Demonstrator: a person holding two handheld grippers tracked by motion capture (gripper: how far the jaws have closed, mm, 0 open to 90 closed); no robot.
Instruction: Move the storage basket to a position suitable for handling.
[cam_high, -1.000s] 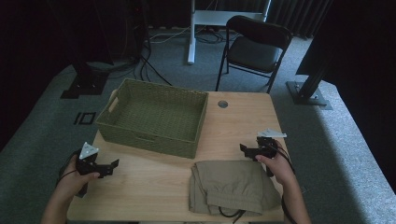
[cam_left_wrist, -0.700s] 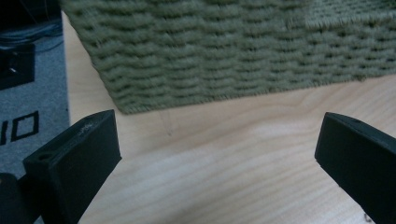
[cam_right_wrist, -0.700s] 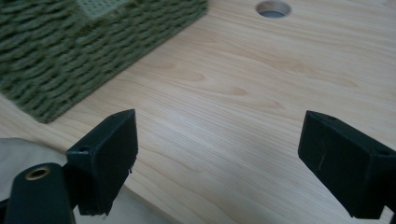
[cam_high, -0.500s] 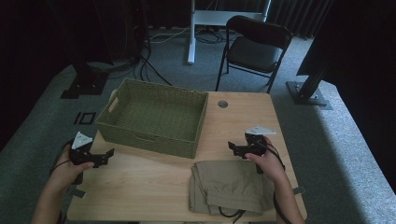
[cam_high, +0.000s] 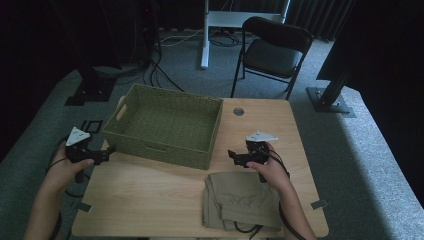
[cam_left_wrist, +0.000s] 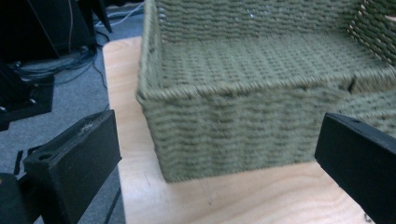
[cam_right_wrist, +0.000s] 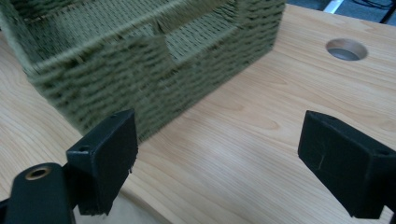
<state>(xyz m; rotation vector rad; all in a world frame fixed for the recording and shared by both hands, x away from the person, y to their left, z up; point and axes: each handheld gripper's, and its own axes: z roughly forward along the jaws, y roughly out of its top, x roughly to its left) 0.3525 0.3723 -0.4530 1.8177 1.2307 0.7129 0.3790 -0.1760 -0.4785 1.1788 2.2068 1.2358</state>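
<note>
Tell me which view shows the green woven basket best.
The high view: the rectangular green woven basket shows whole there, open top and handle cut-outs included, on the pale wooden table. The left gripper view gives one corner and part of its inside; the right gripper view, a blurred side with a handle notch.

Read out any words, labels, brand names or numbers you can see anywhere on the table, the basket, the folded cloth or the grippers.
There are none to read: no print or label shows on the woven green basket, the folded khaki cloth, the wooden table, the left gripper or the right gripper.
</note>
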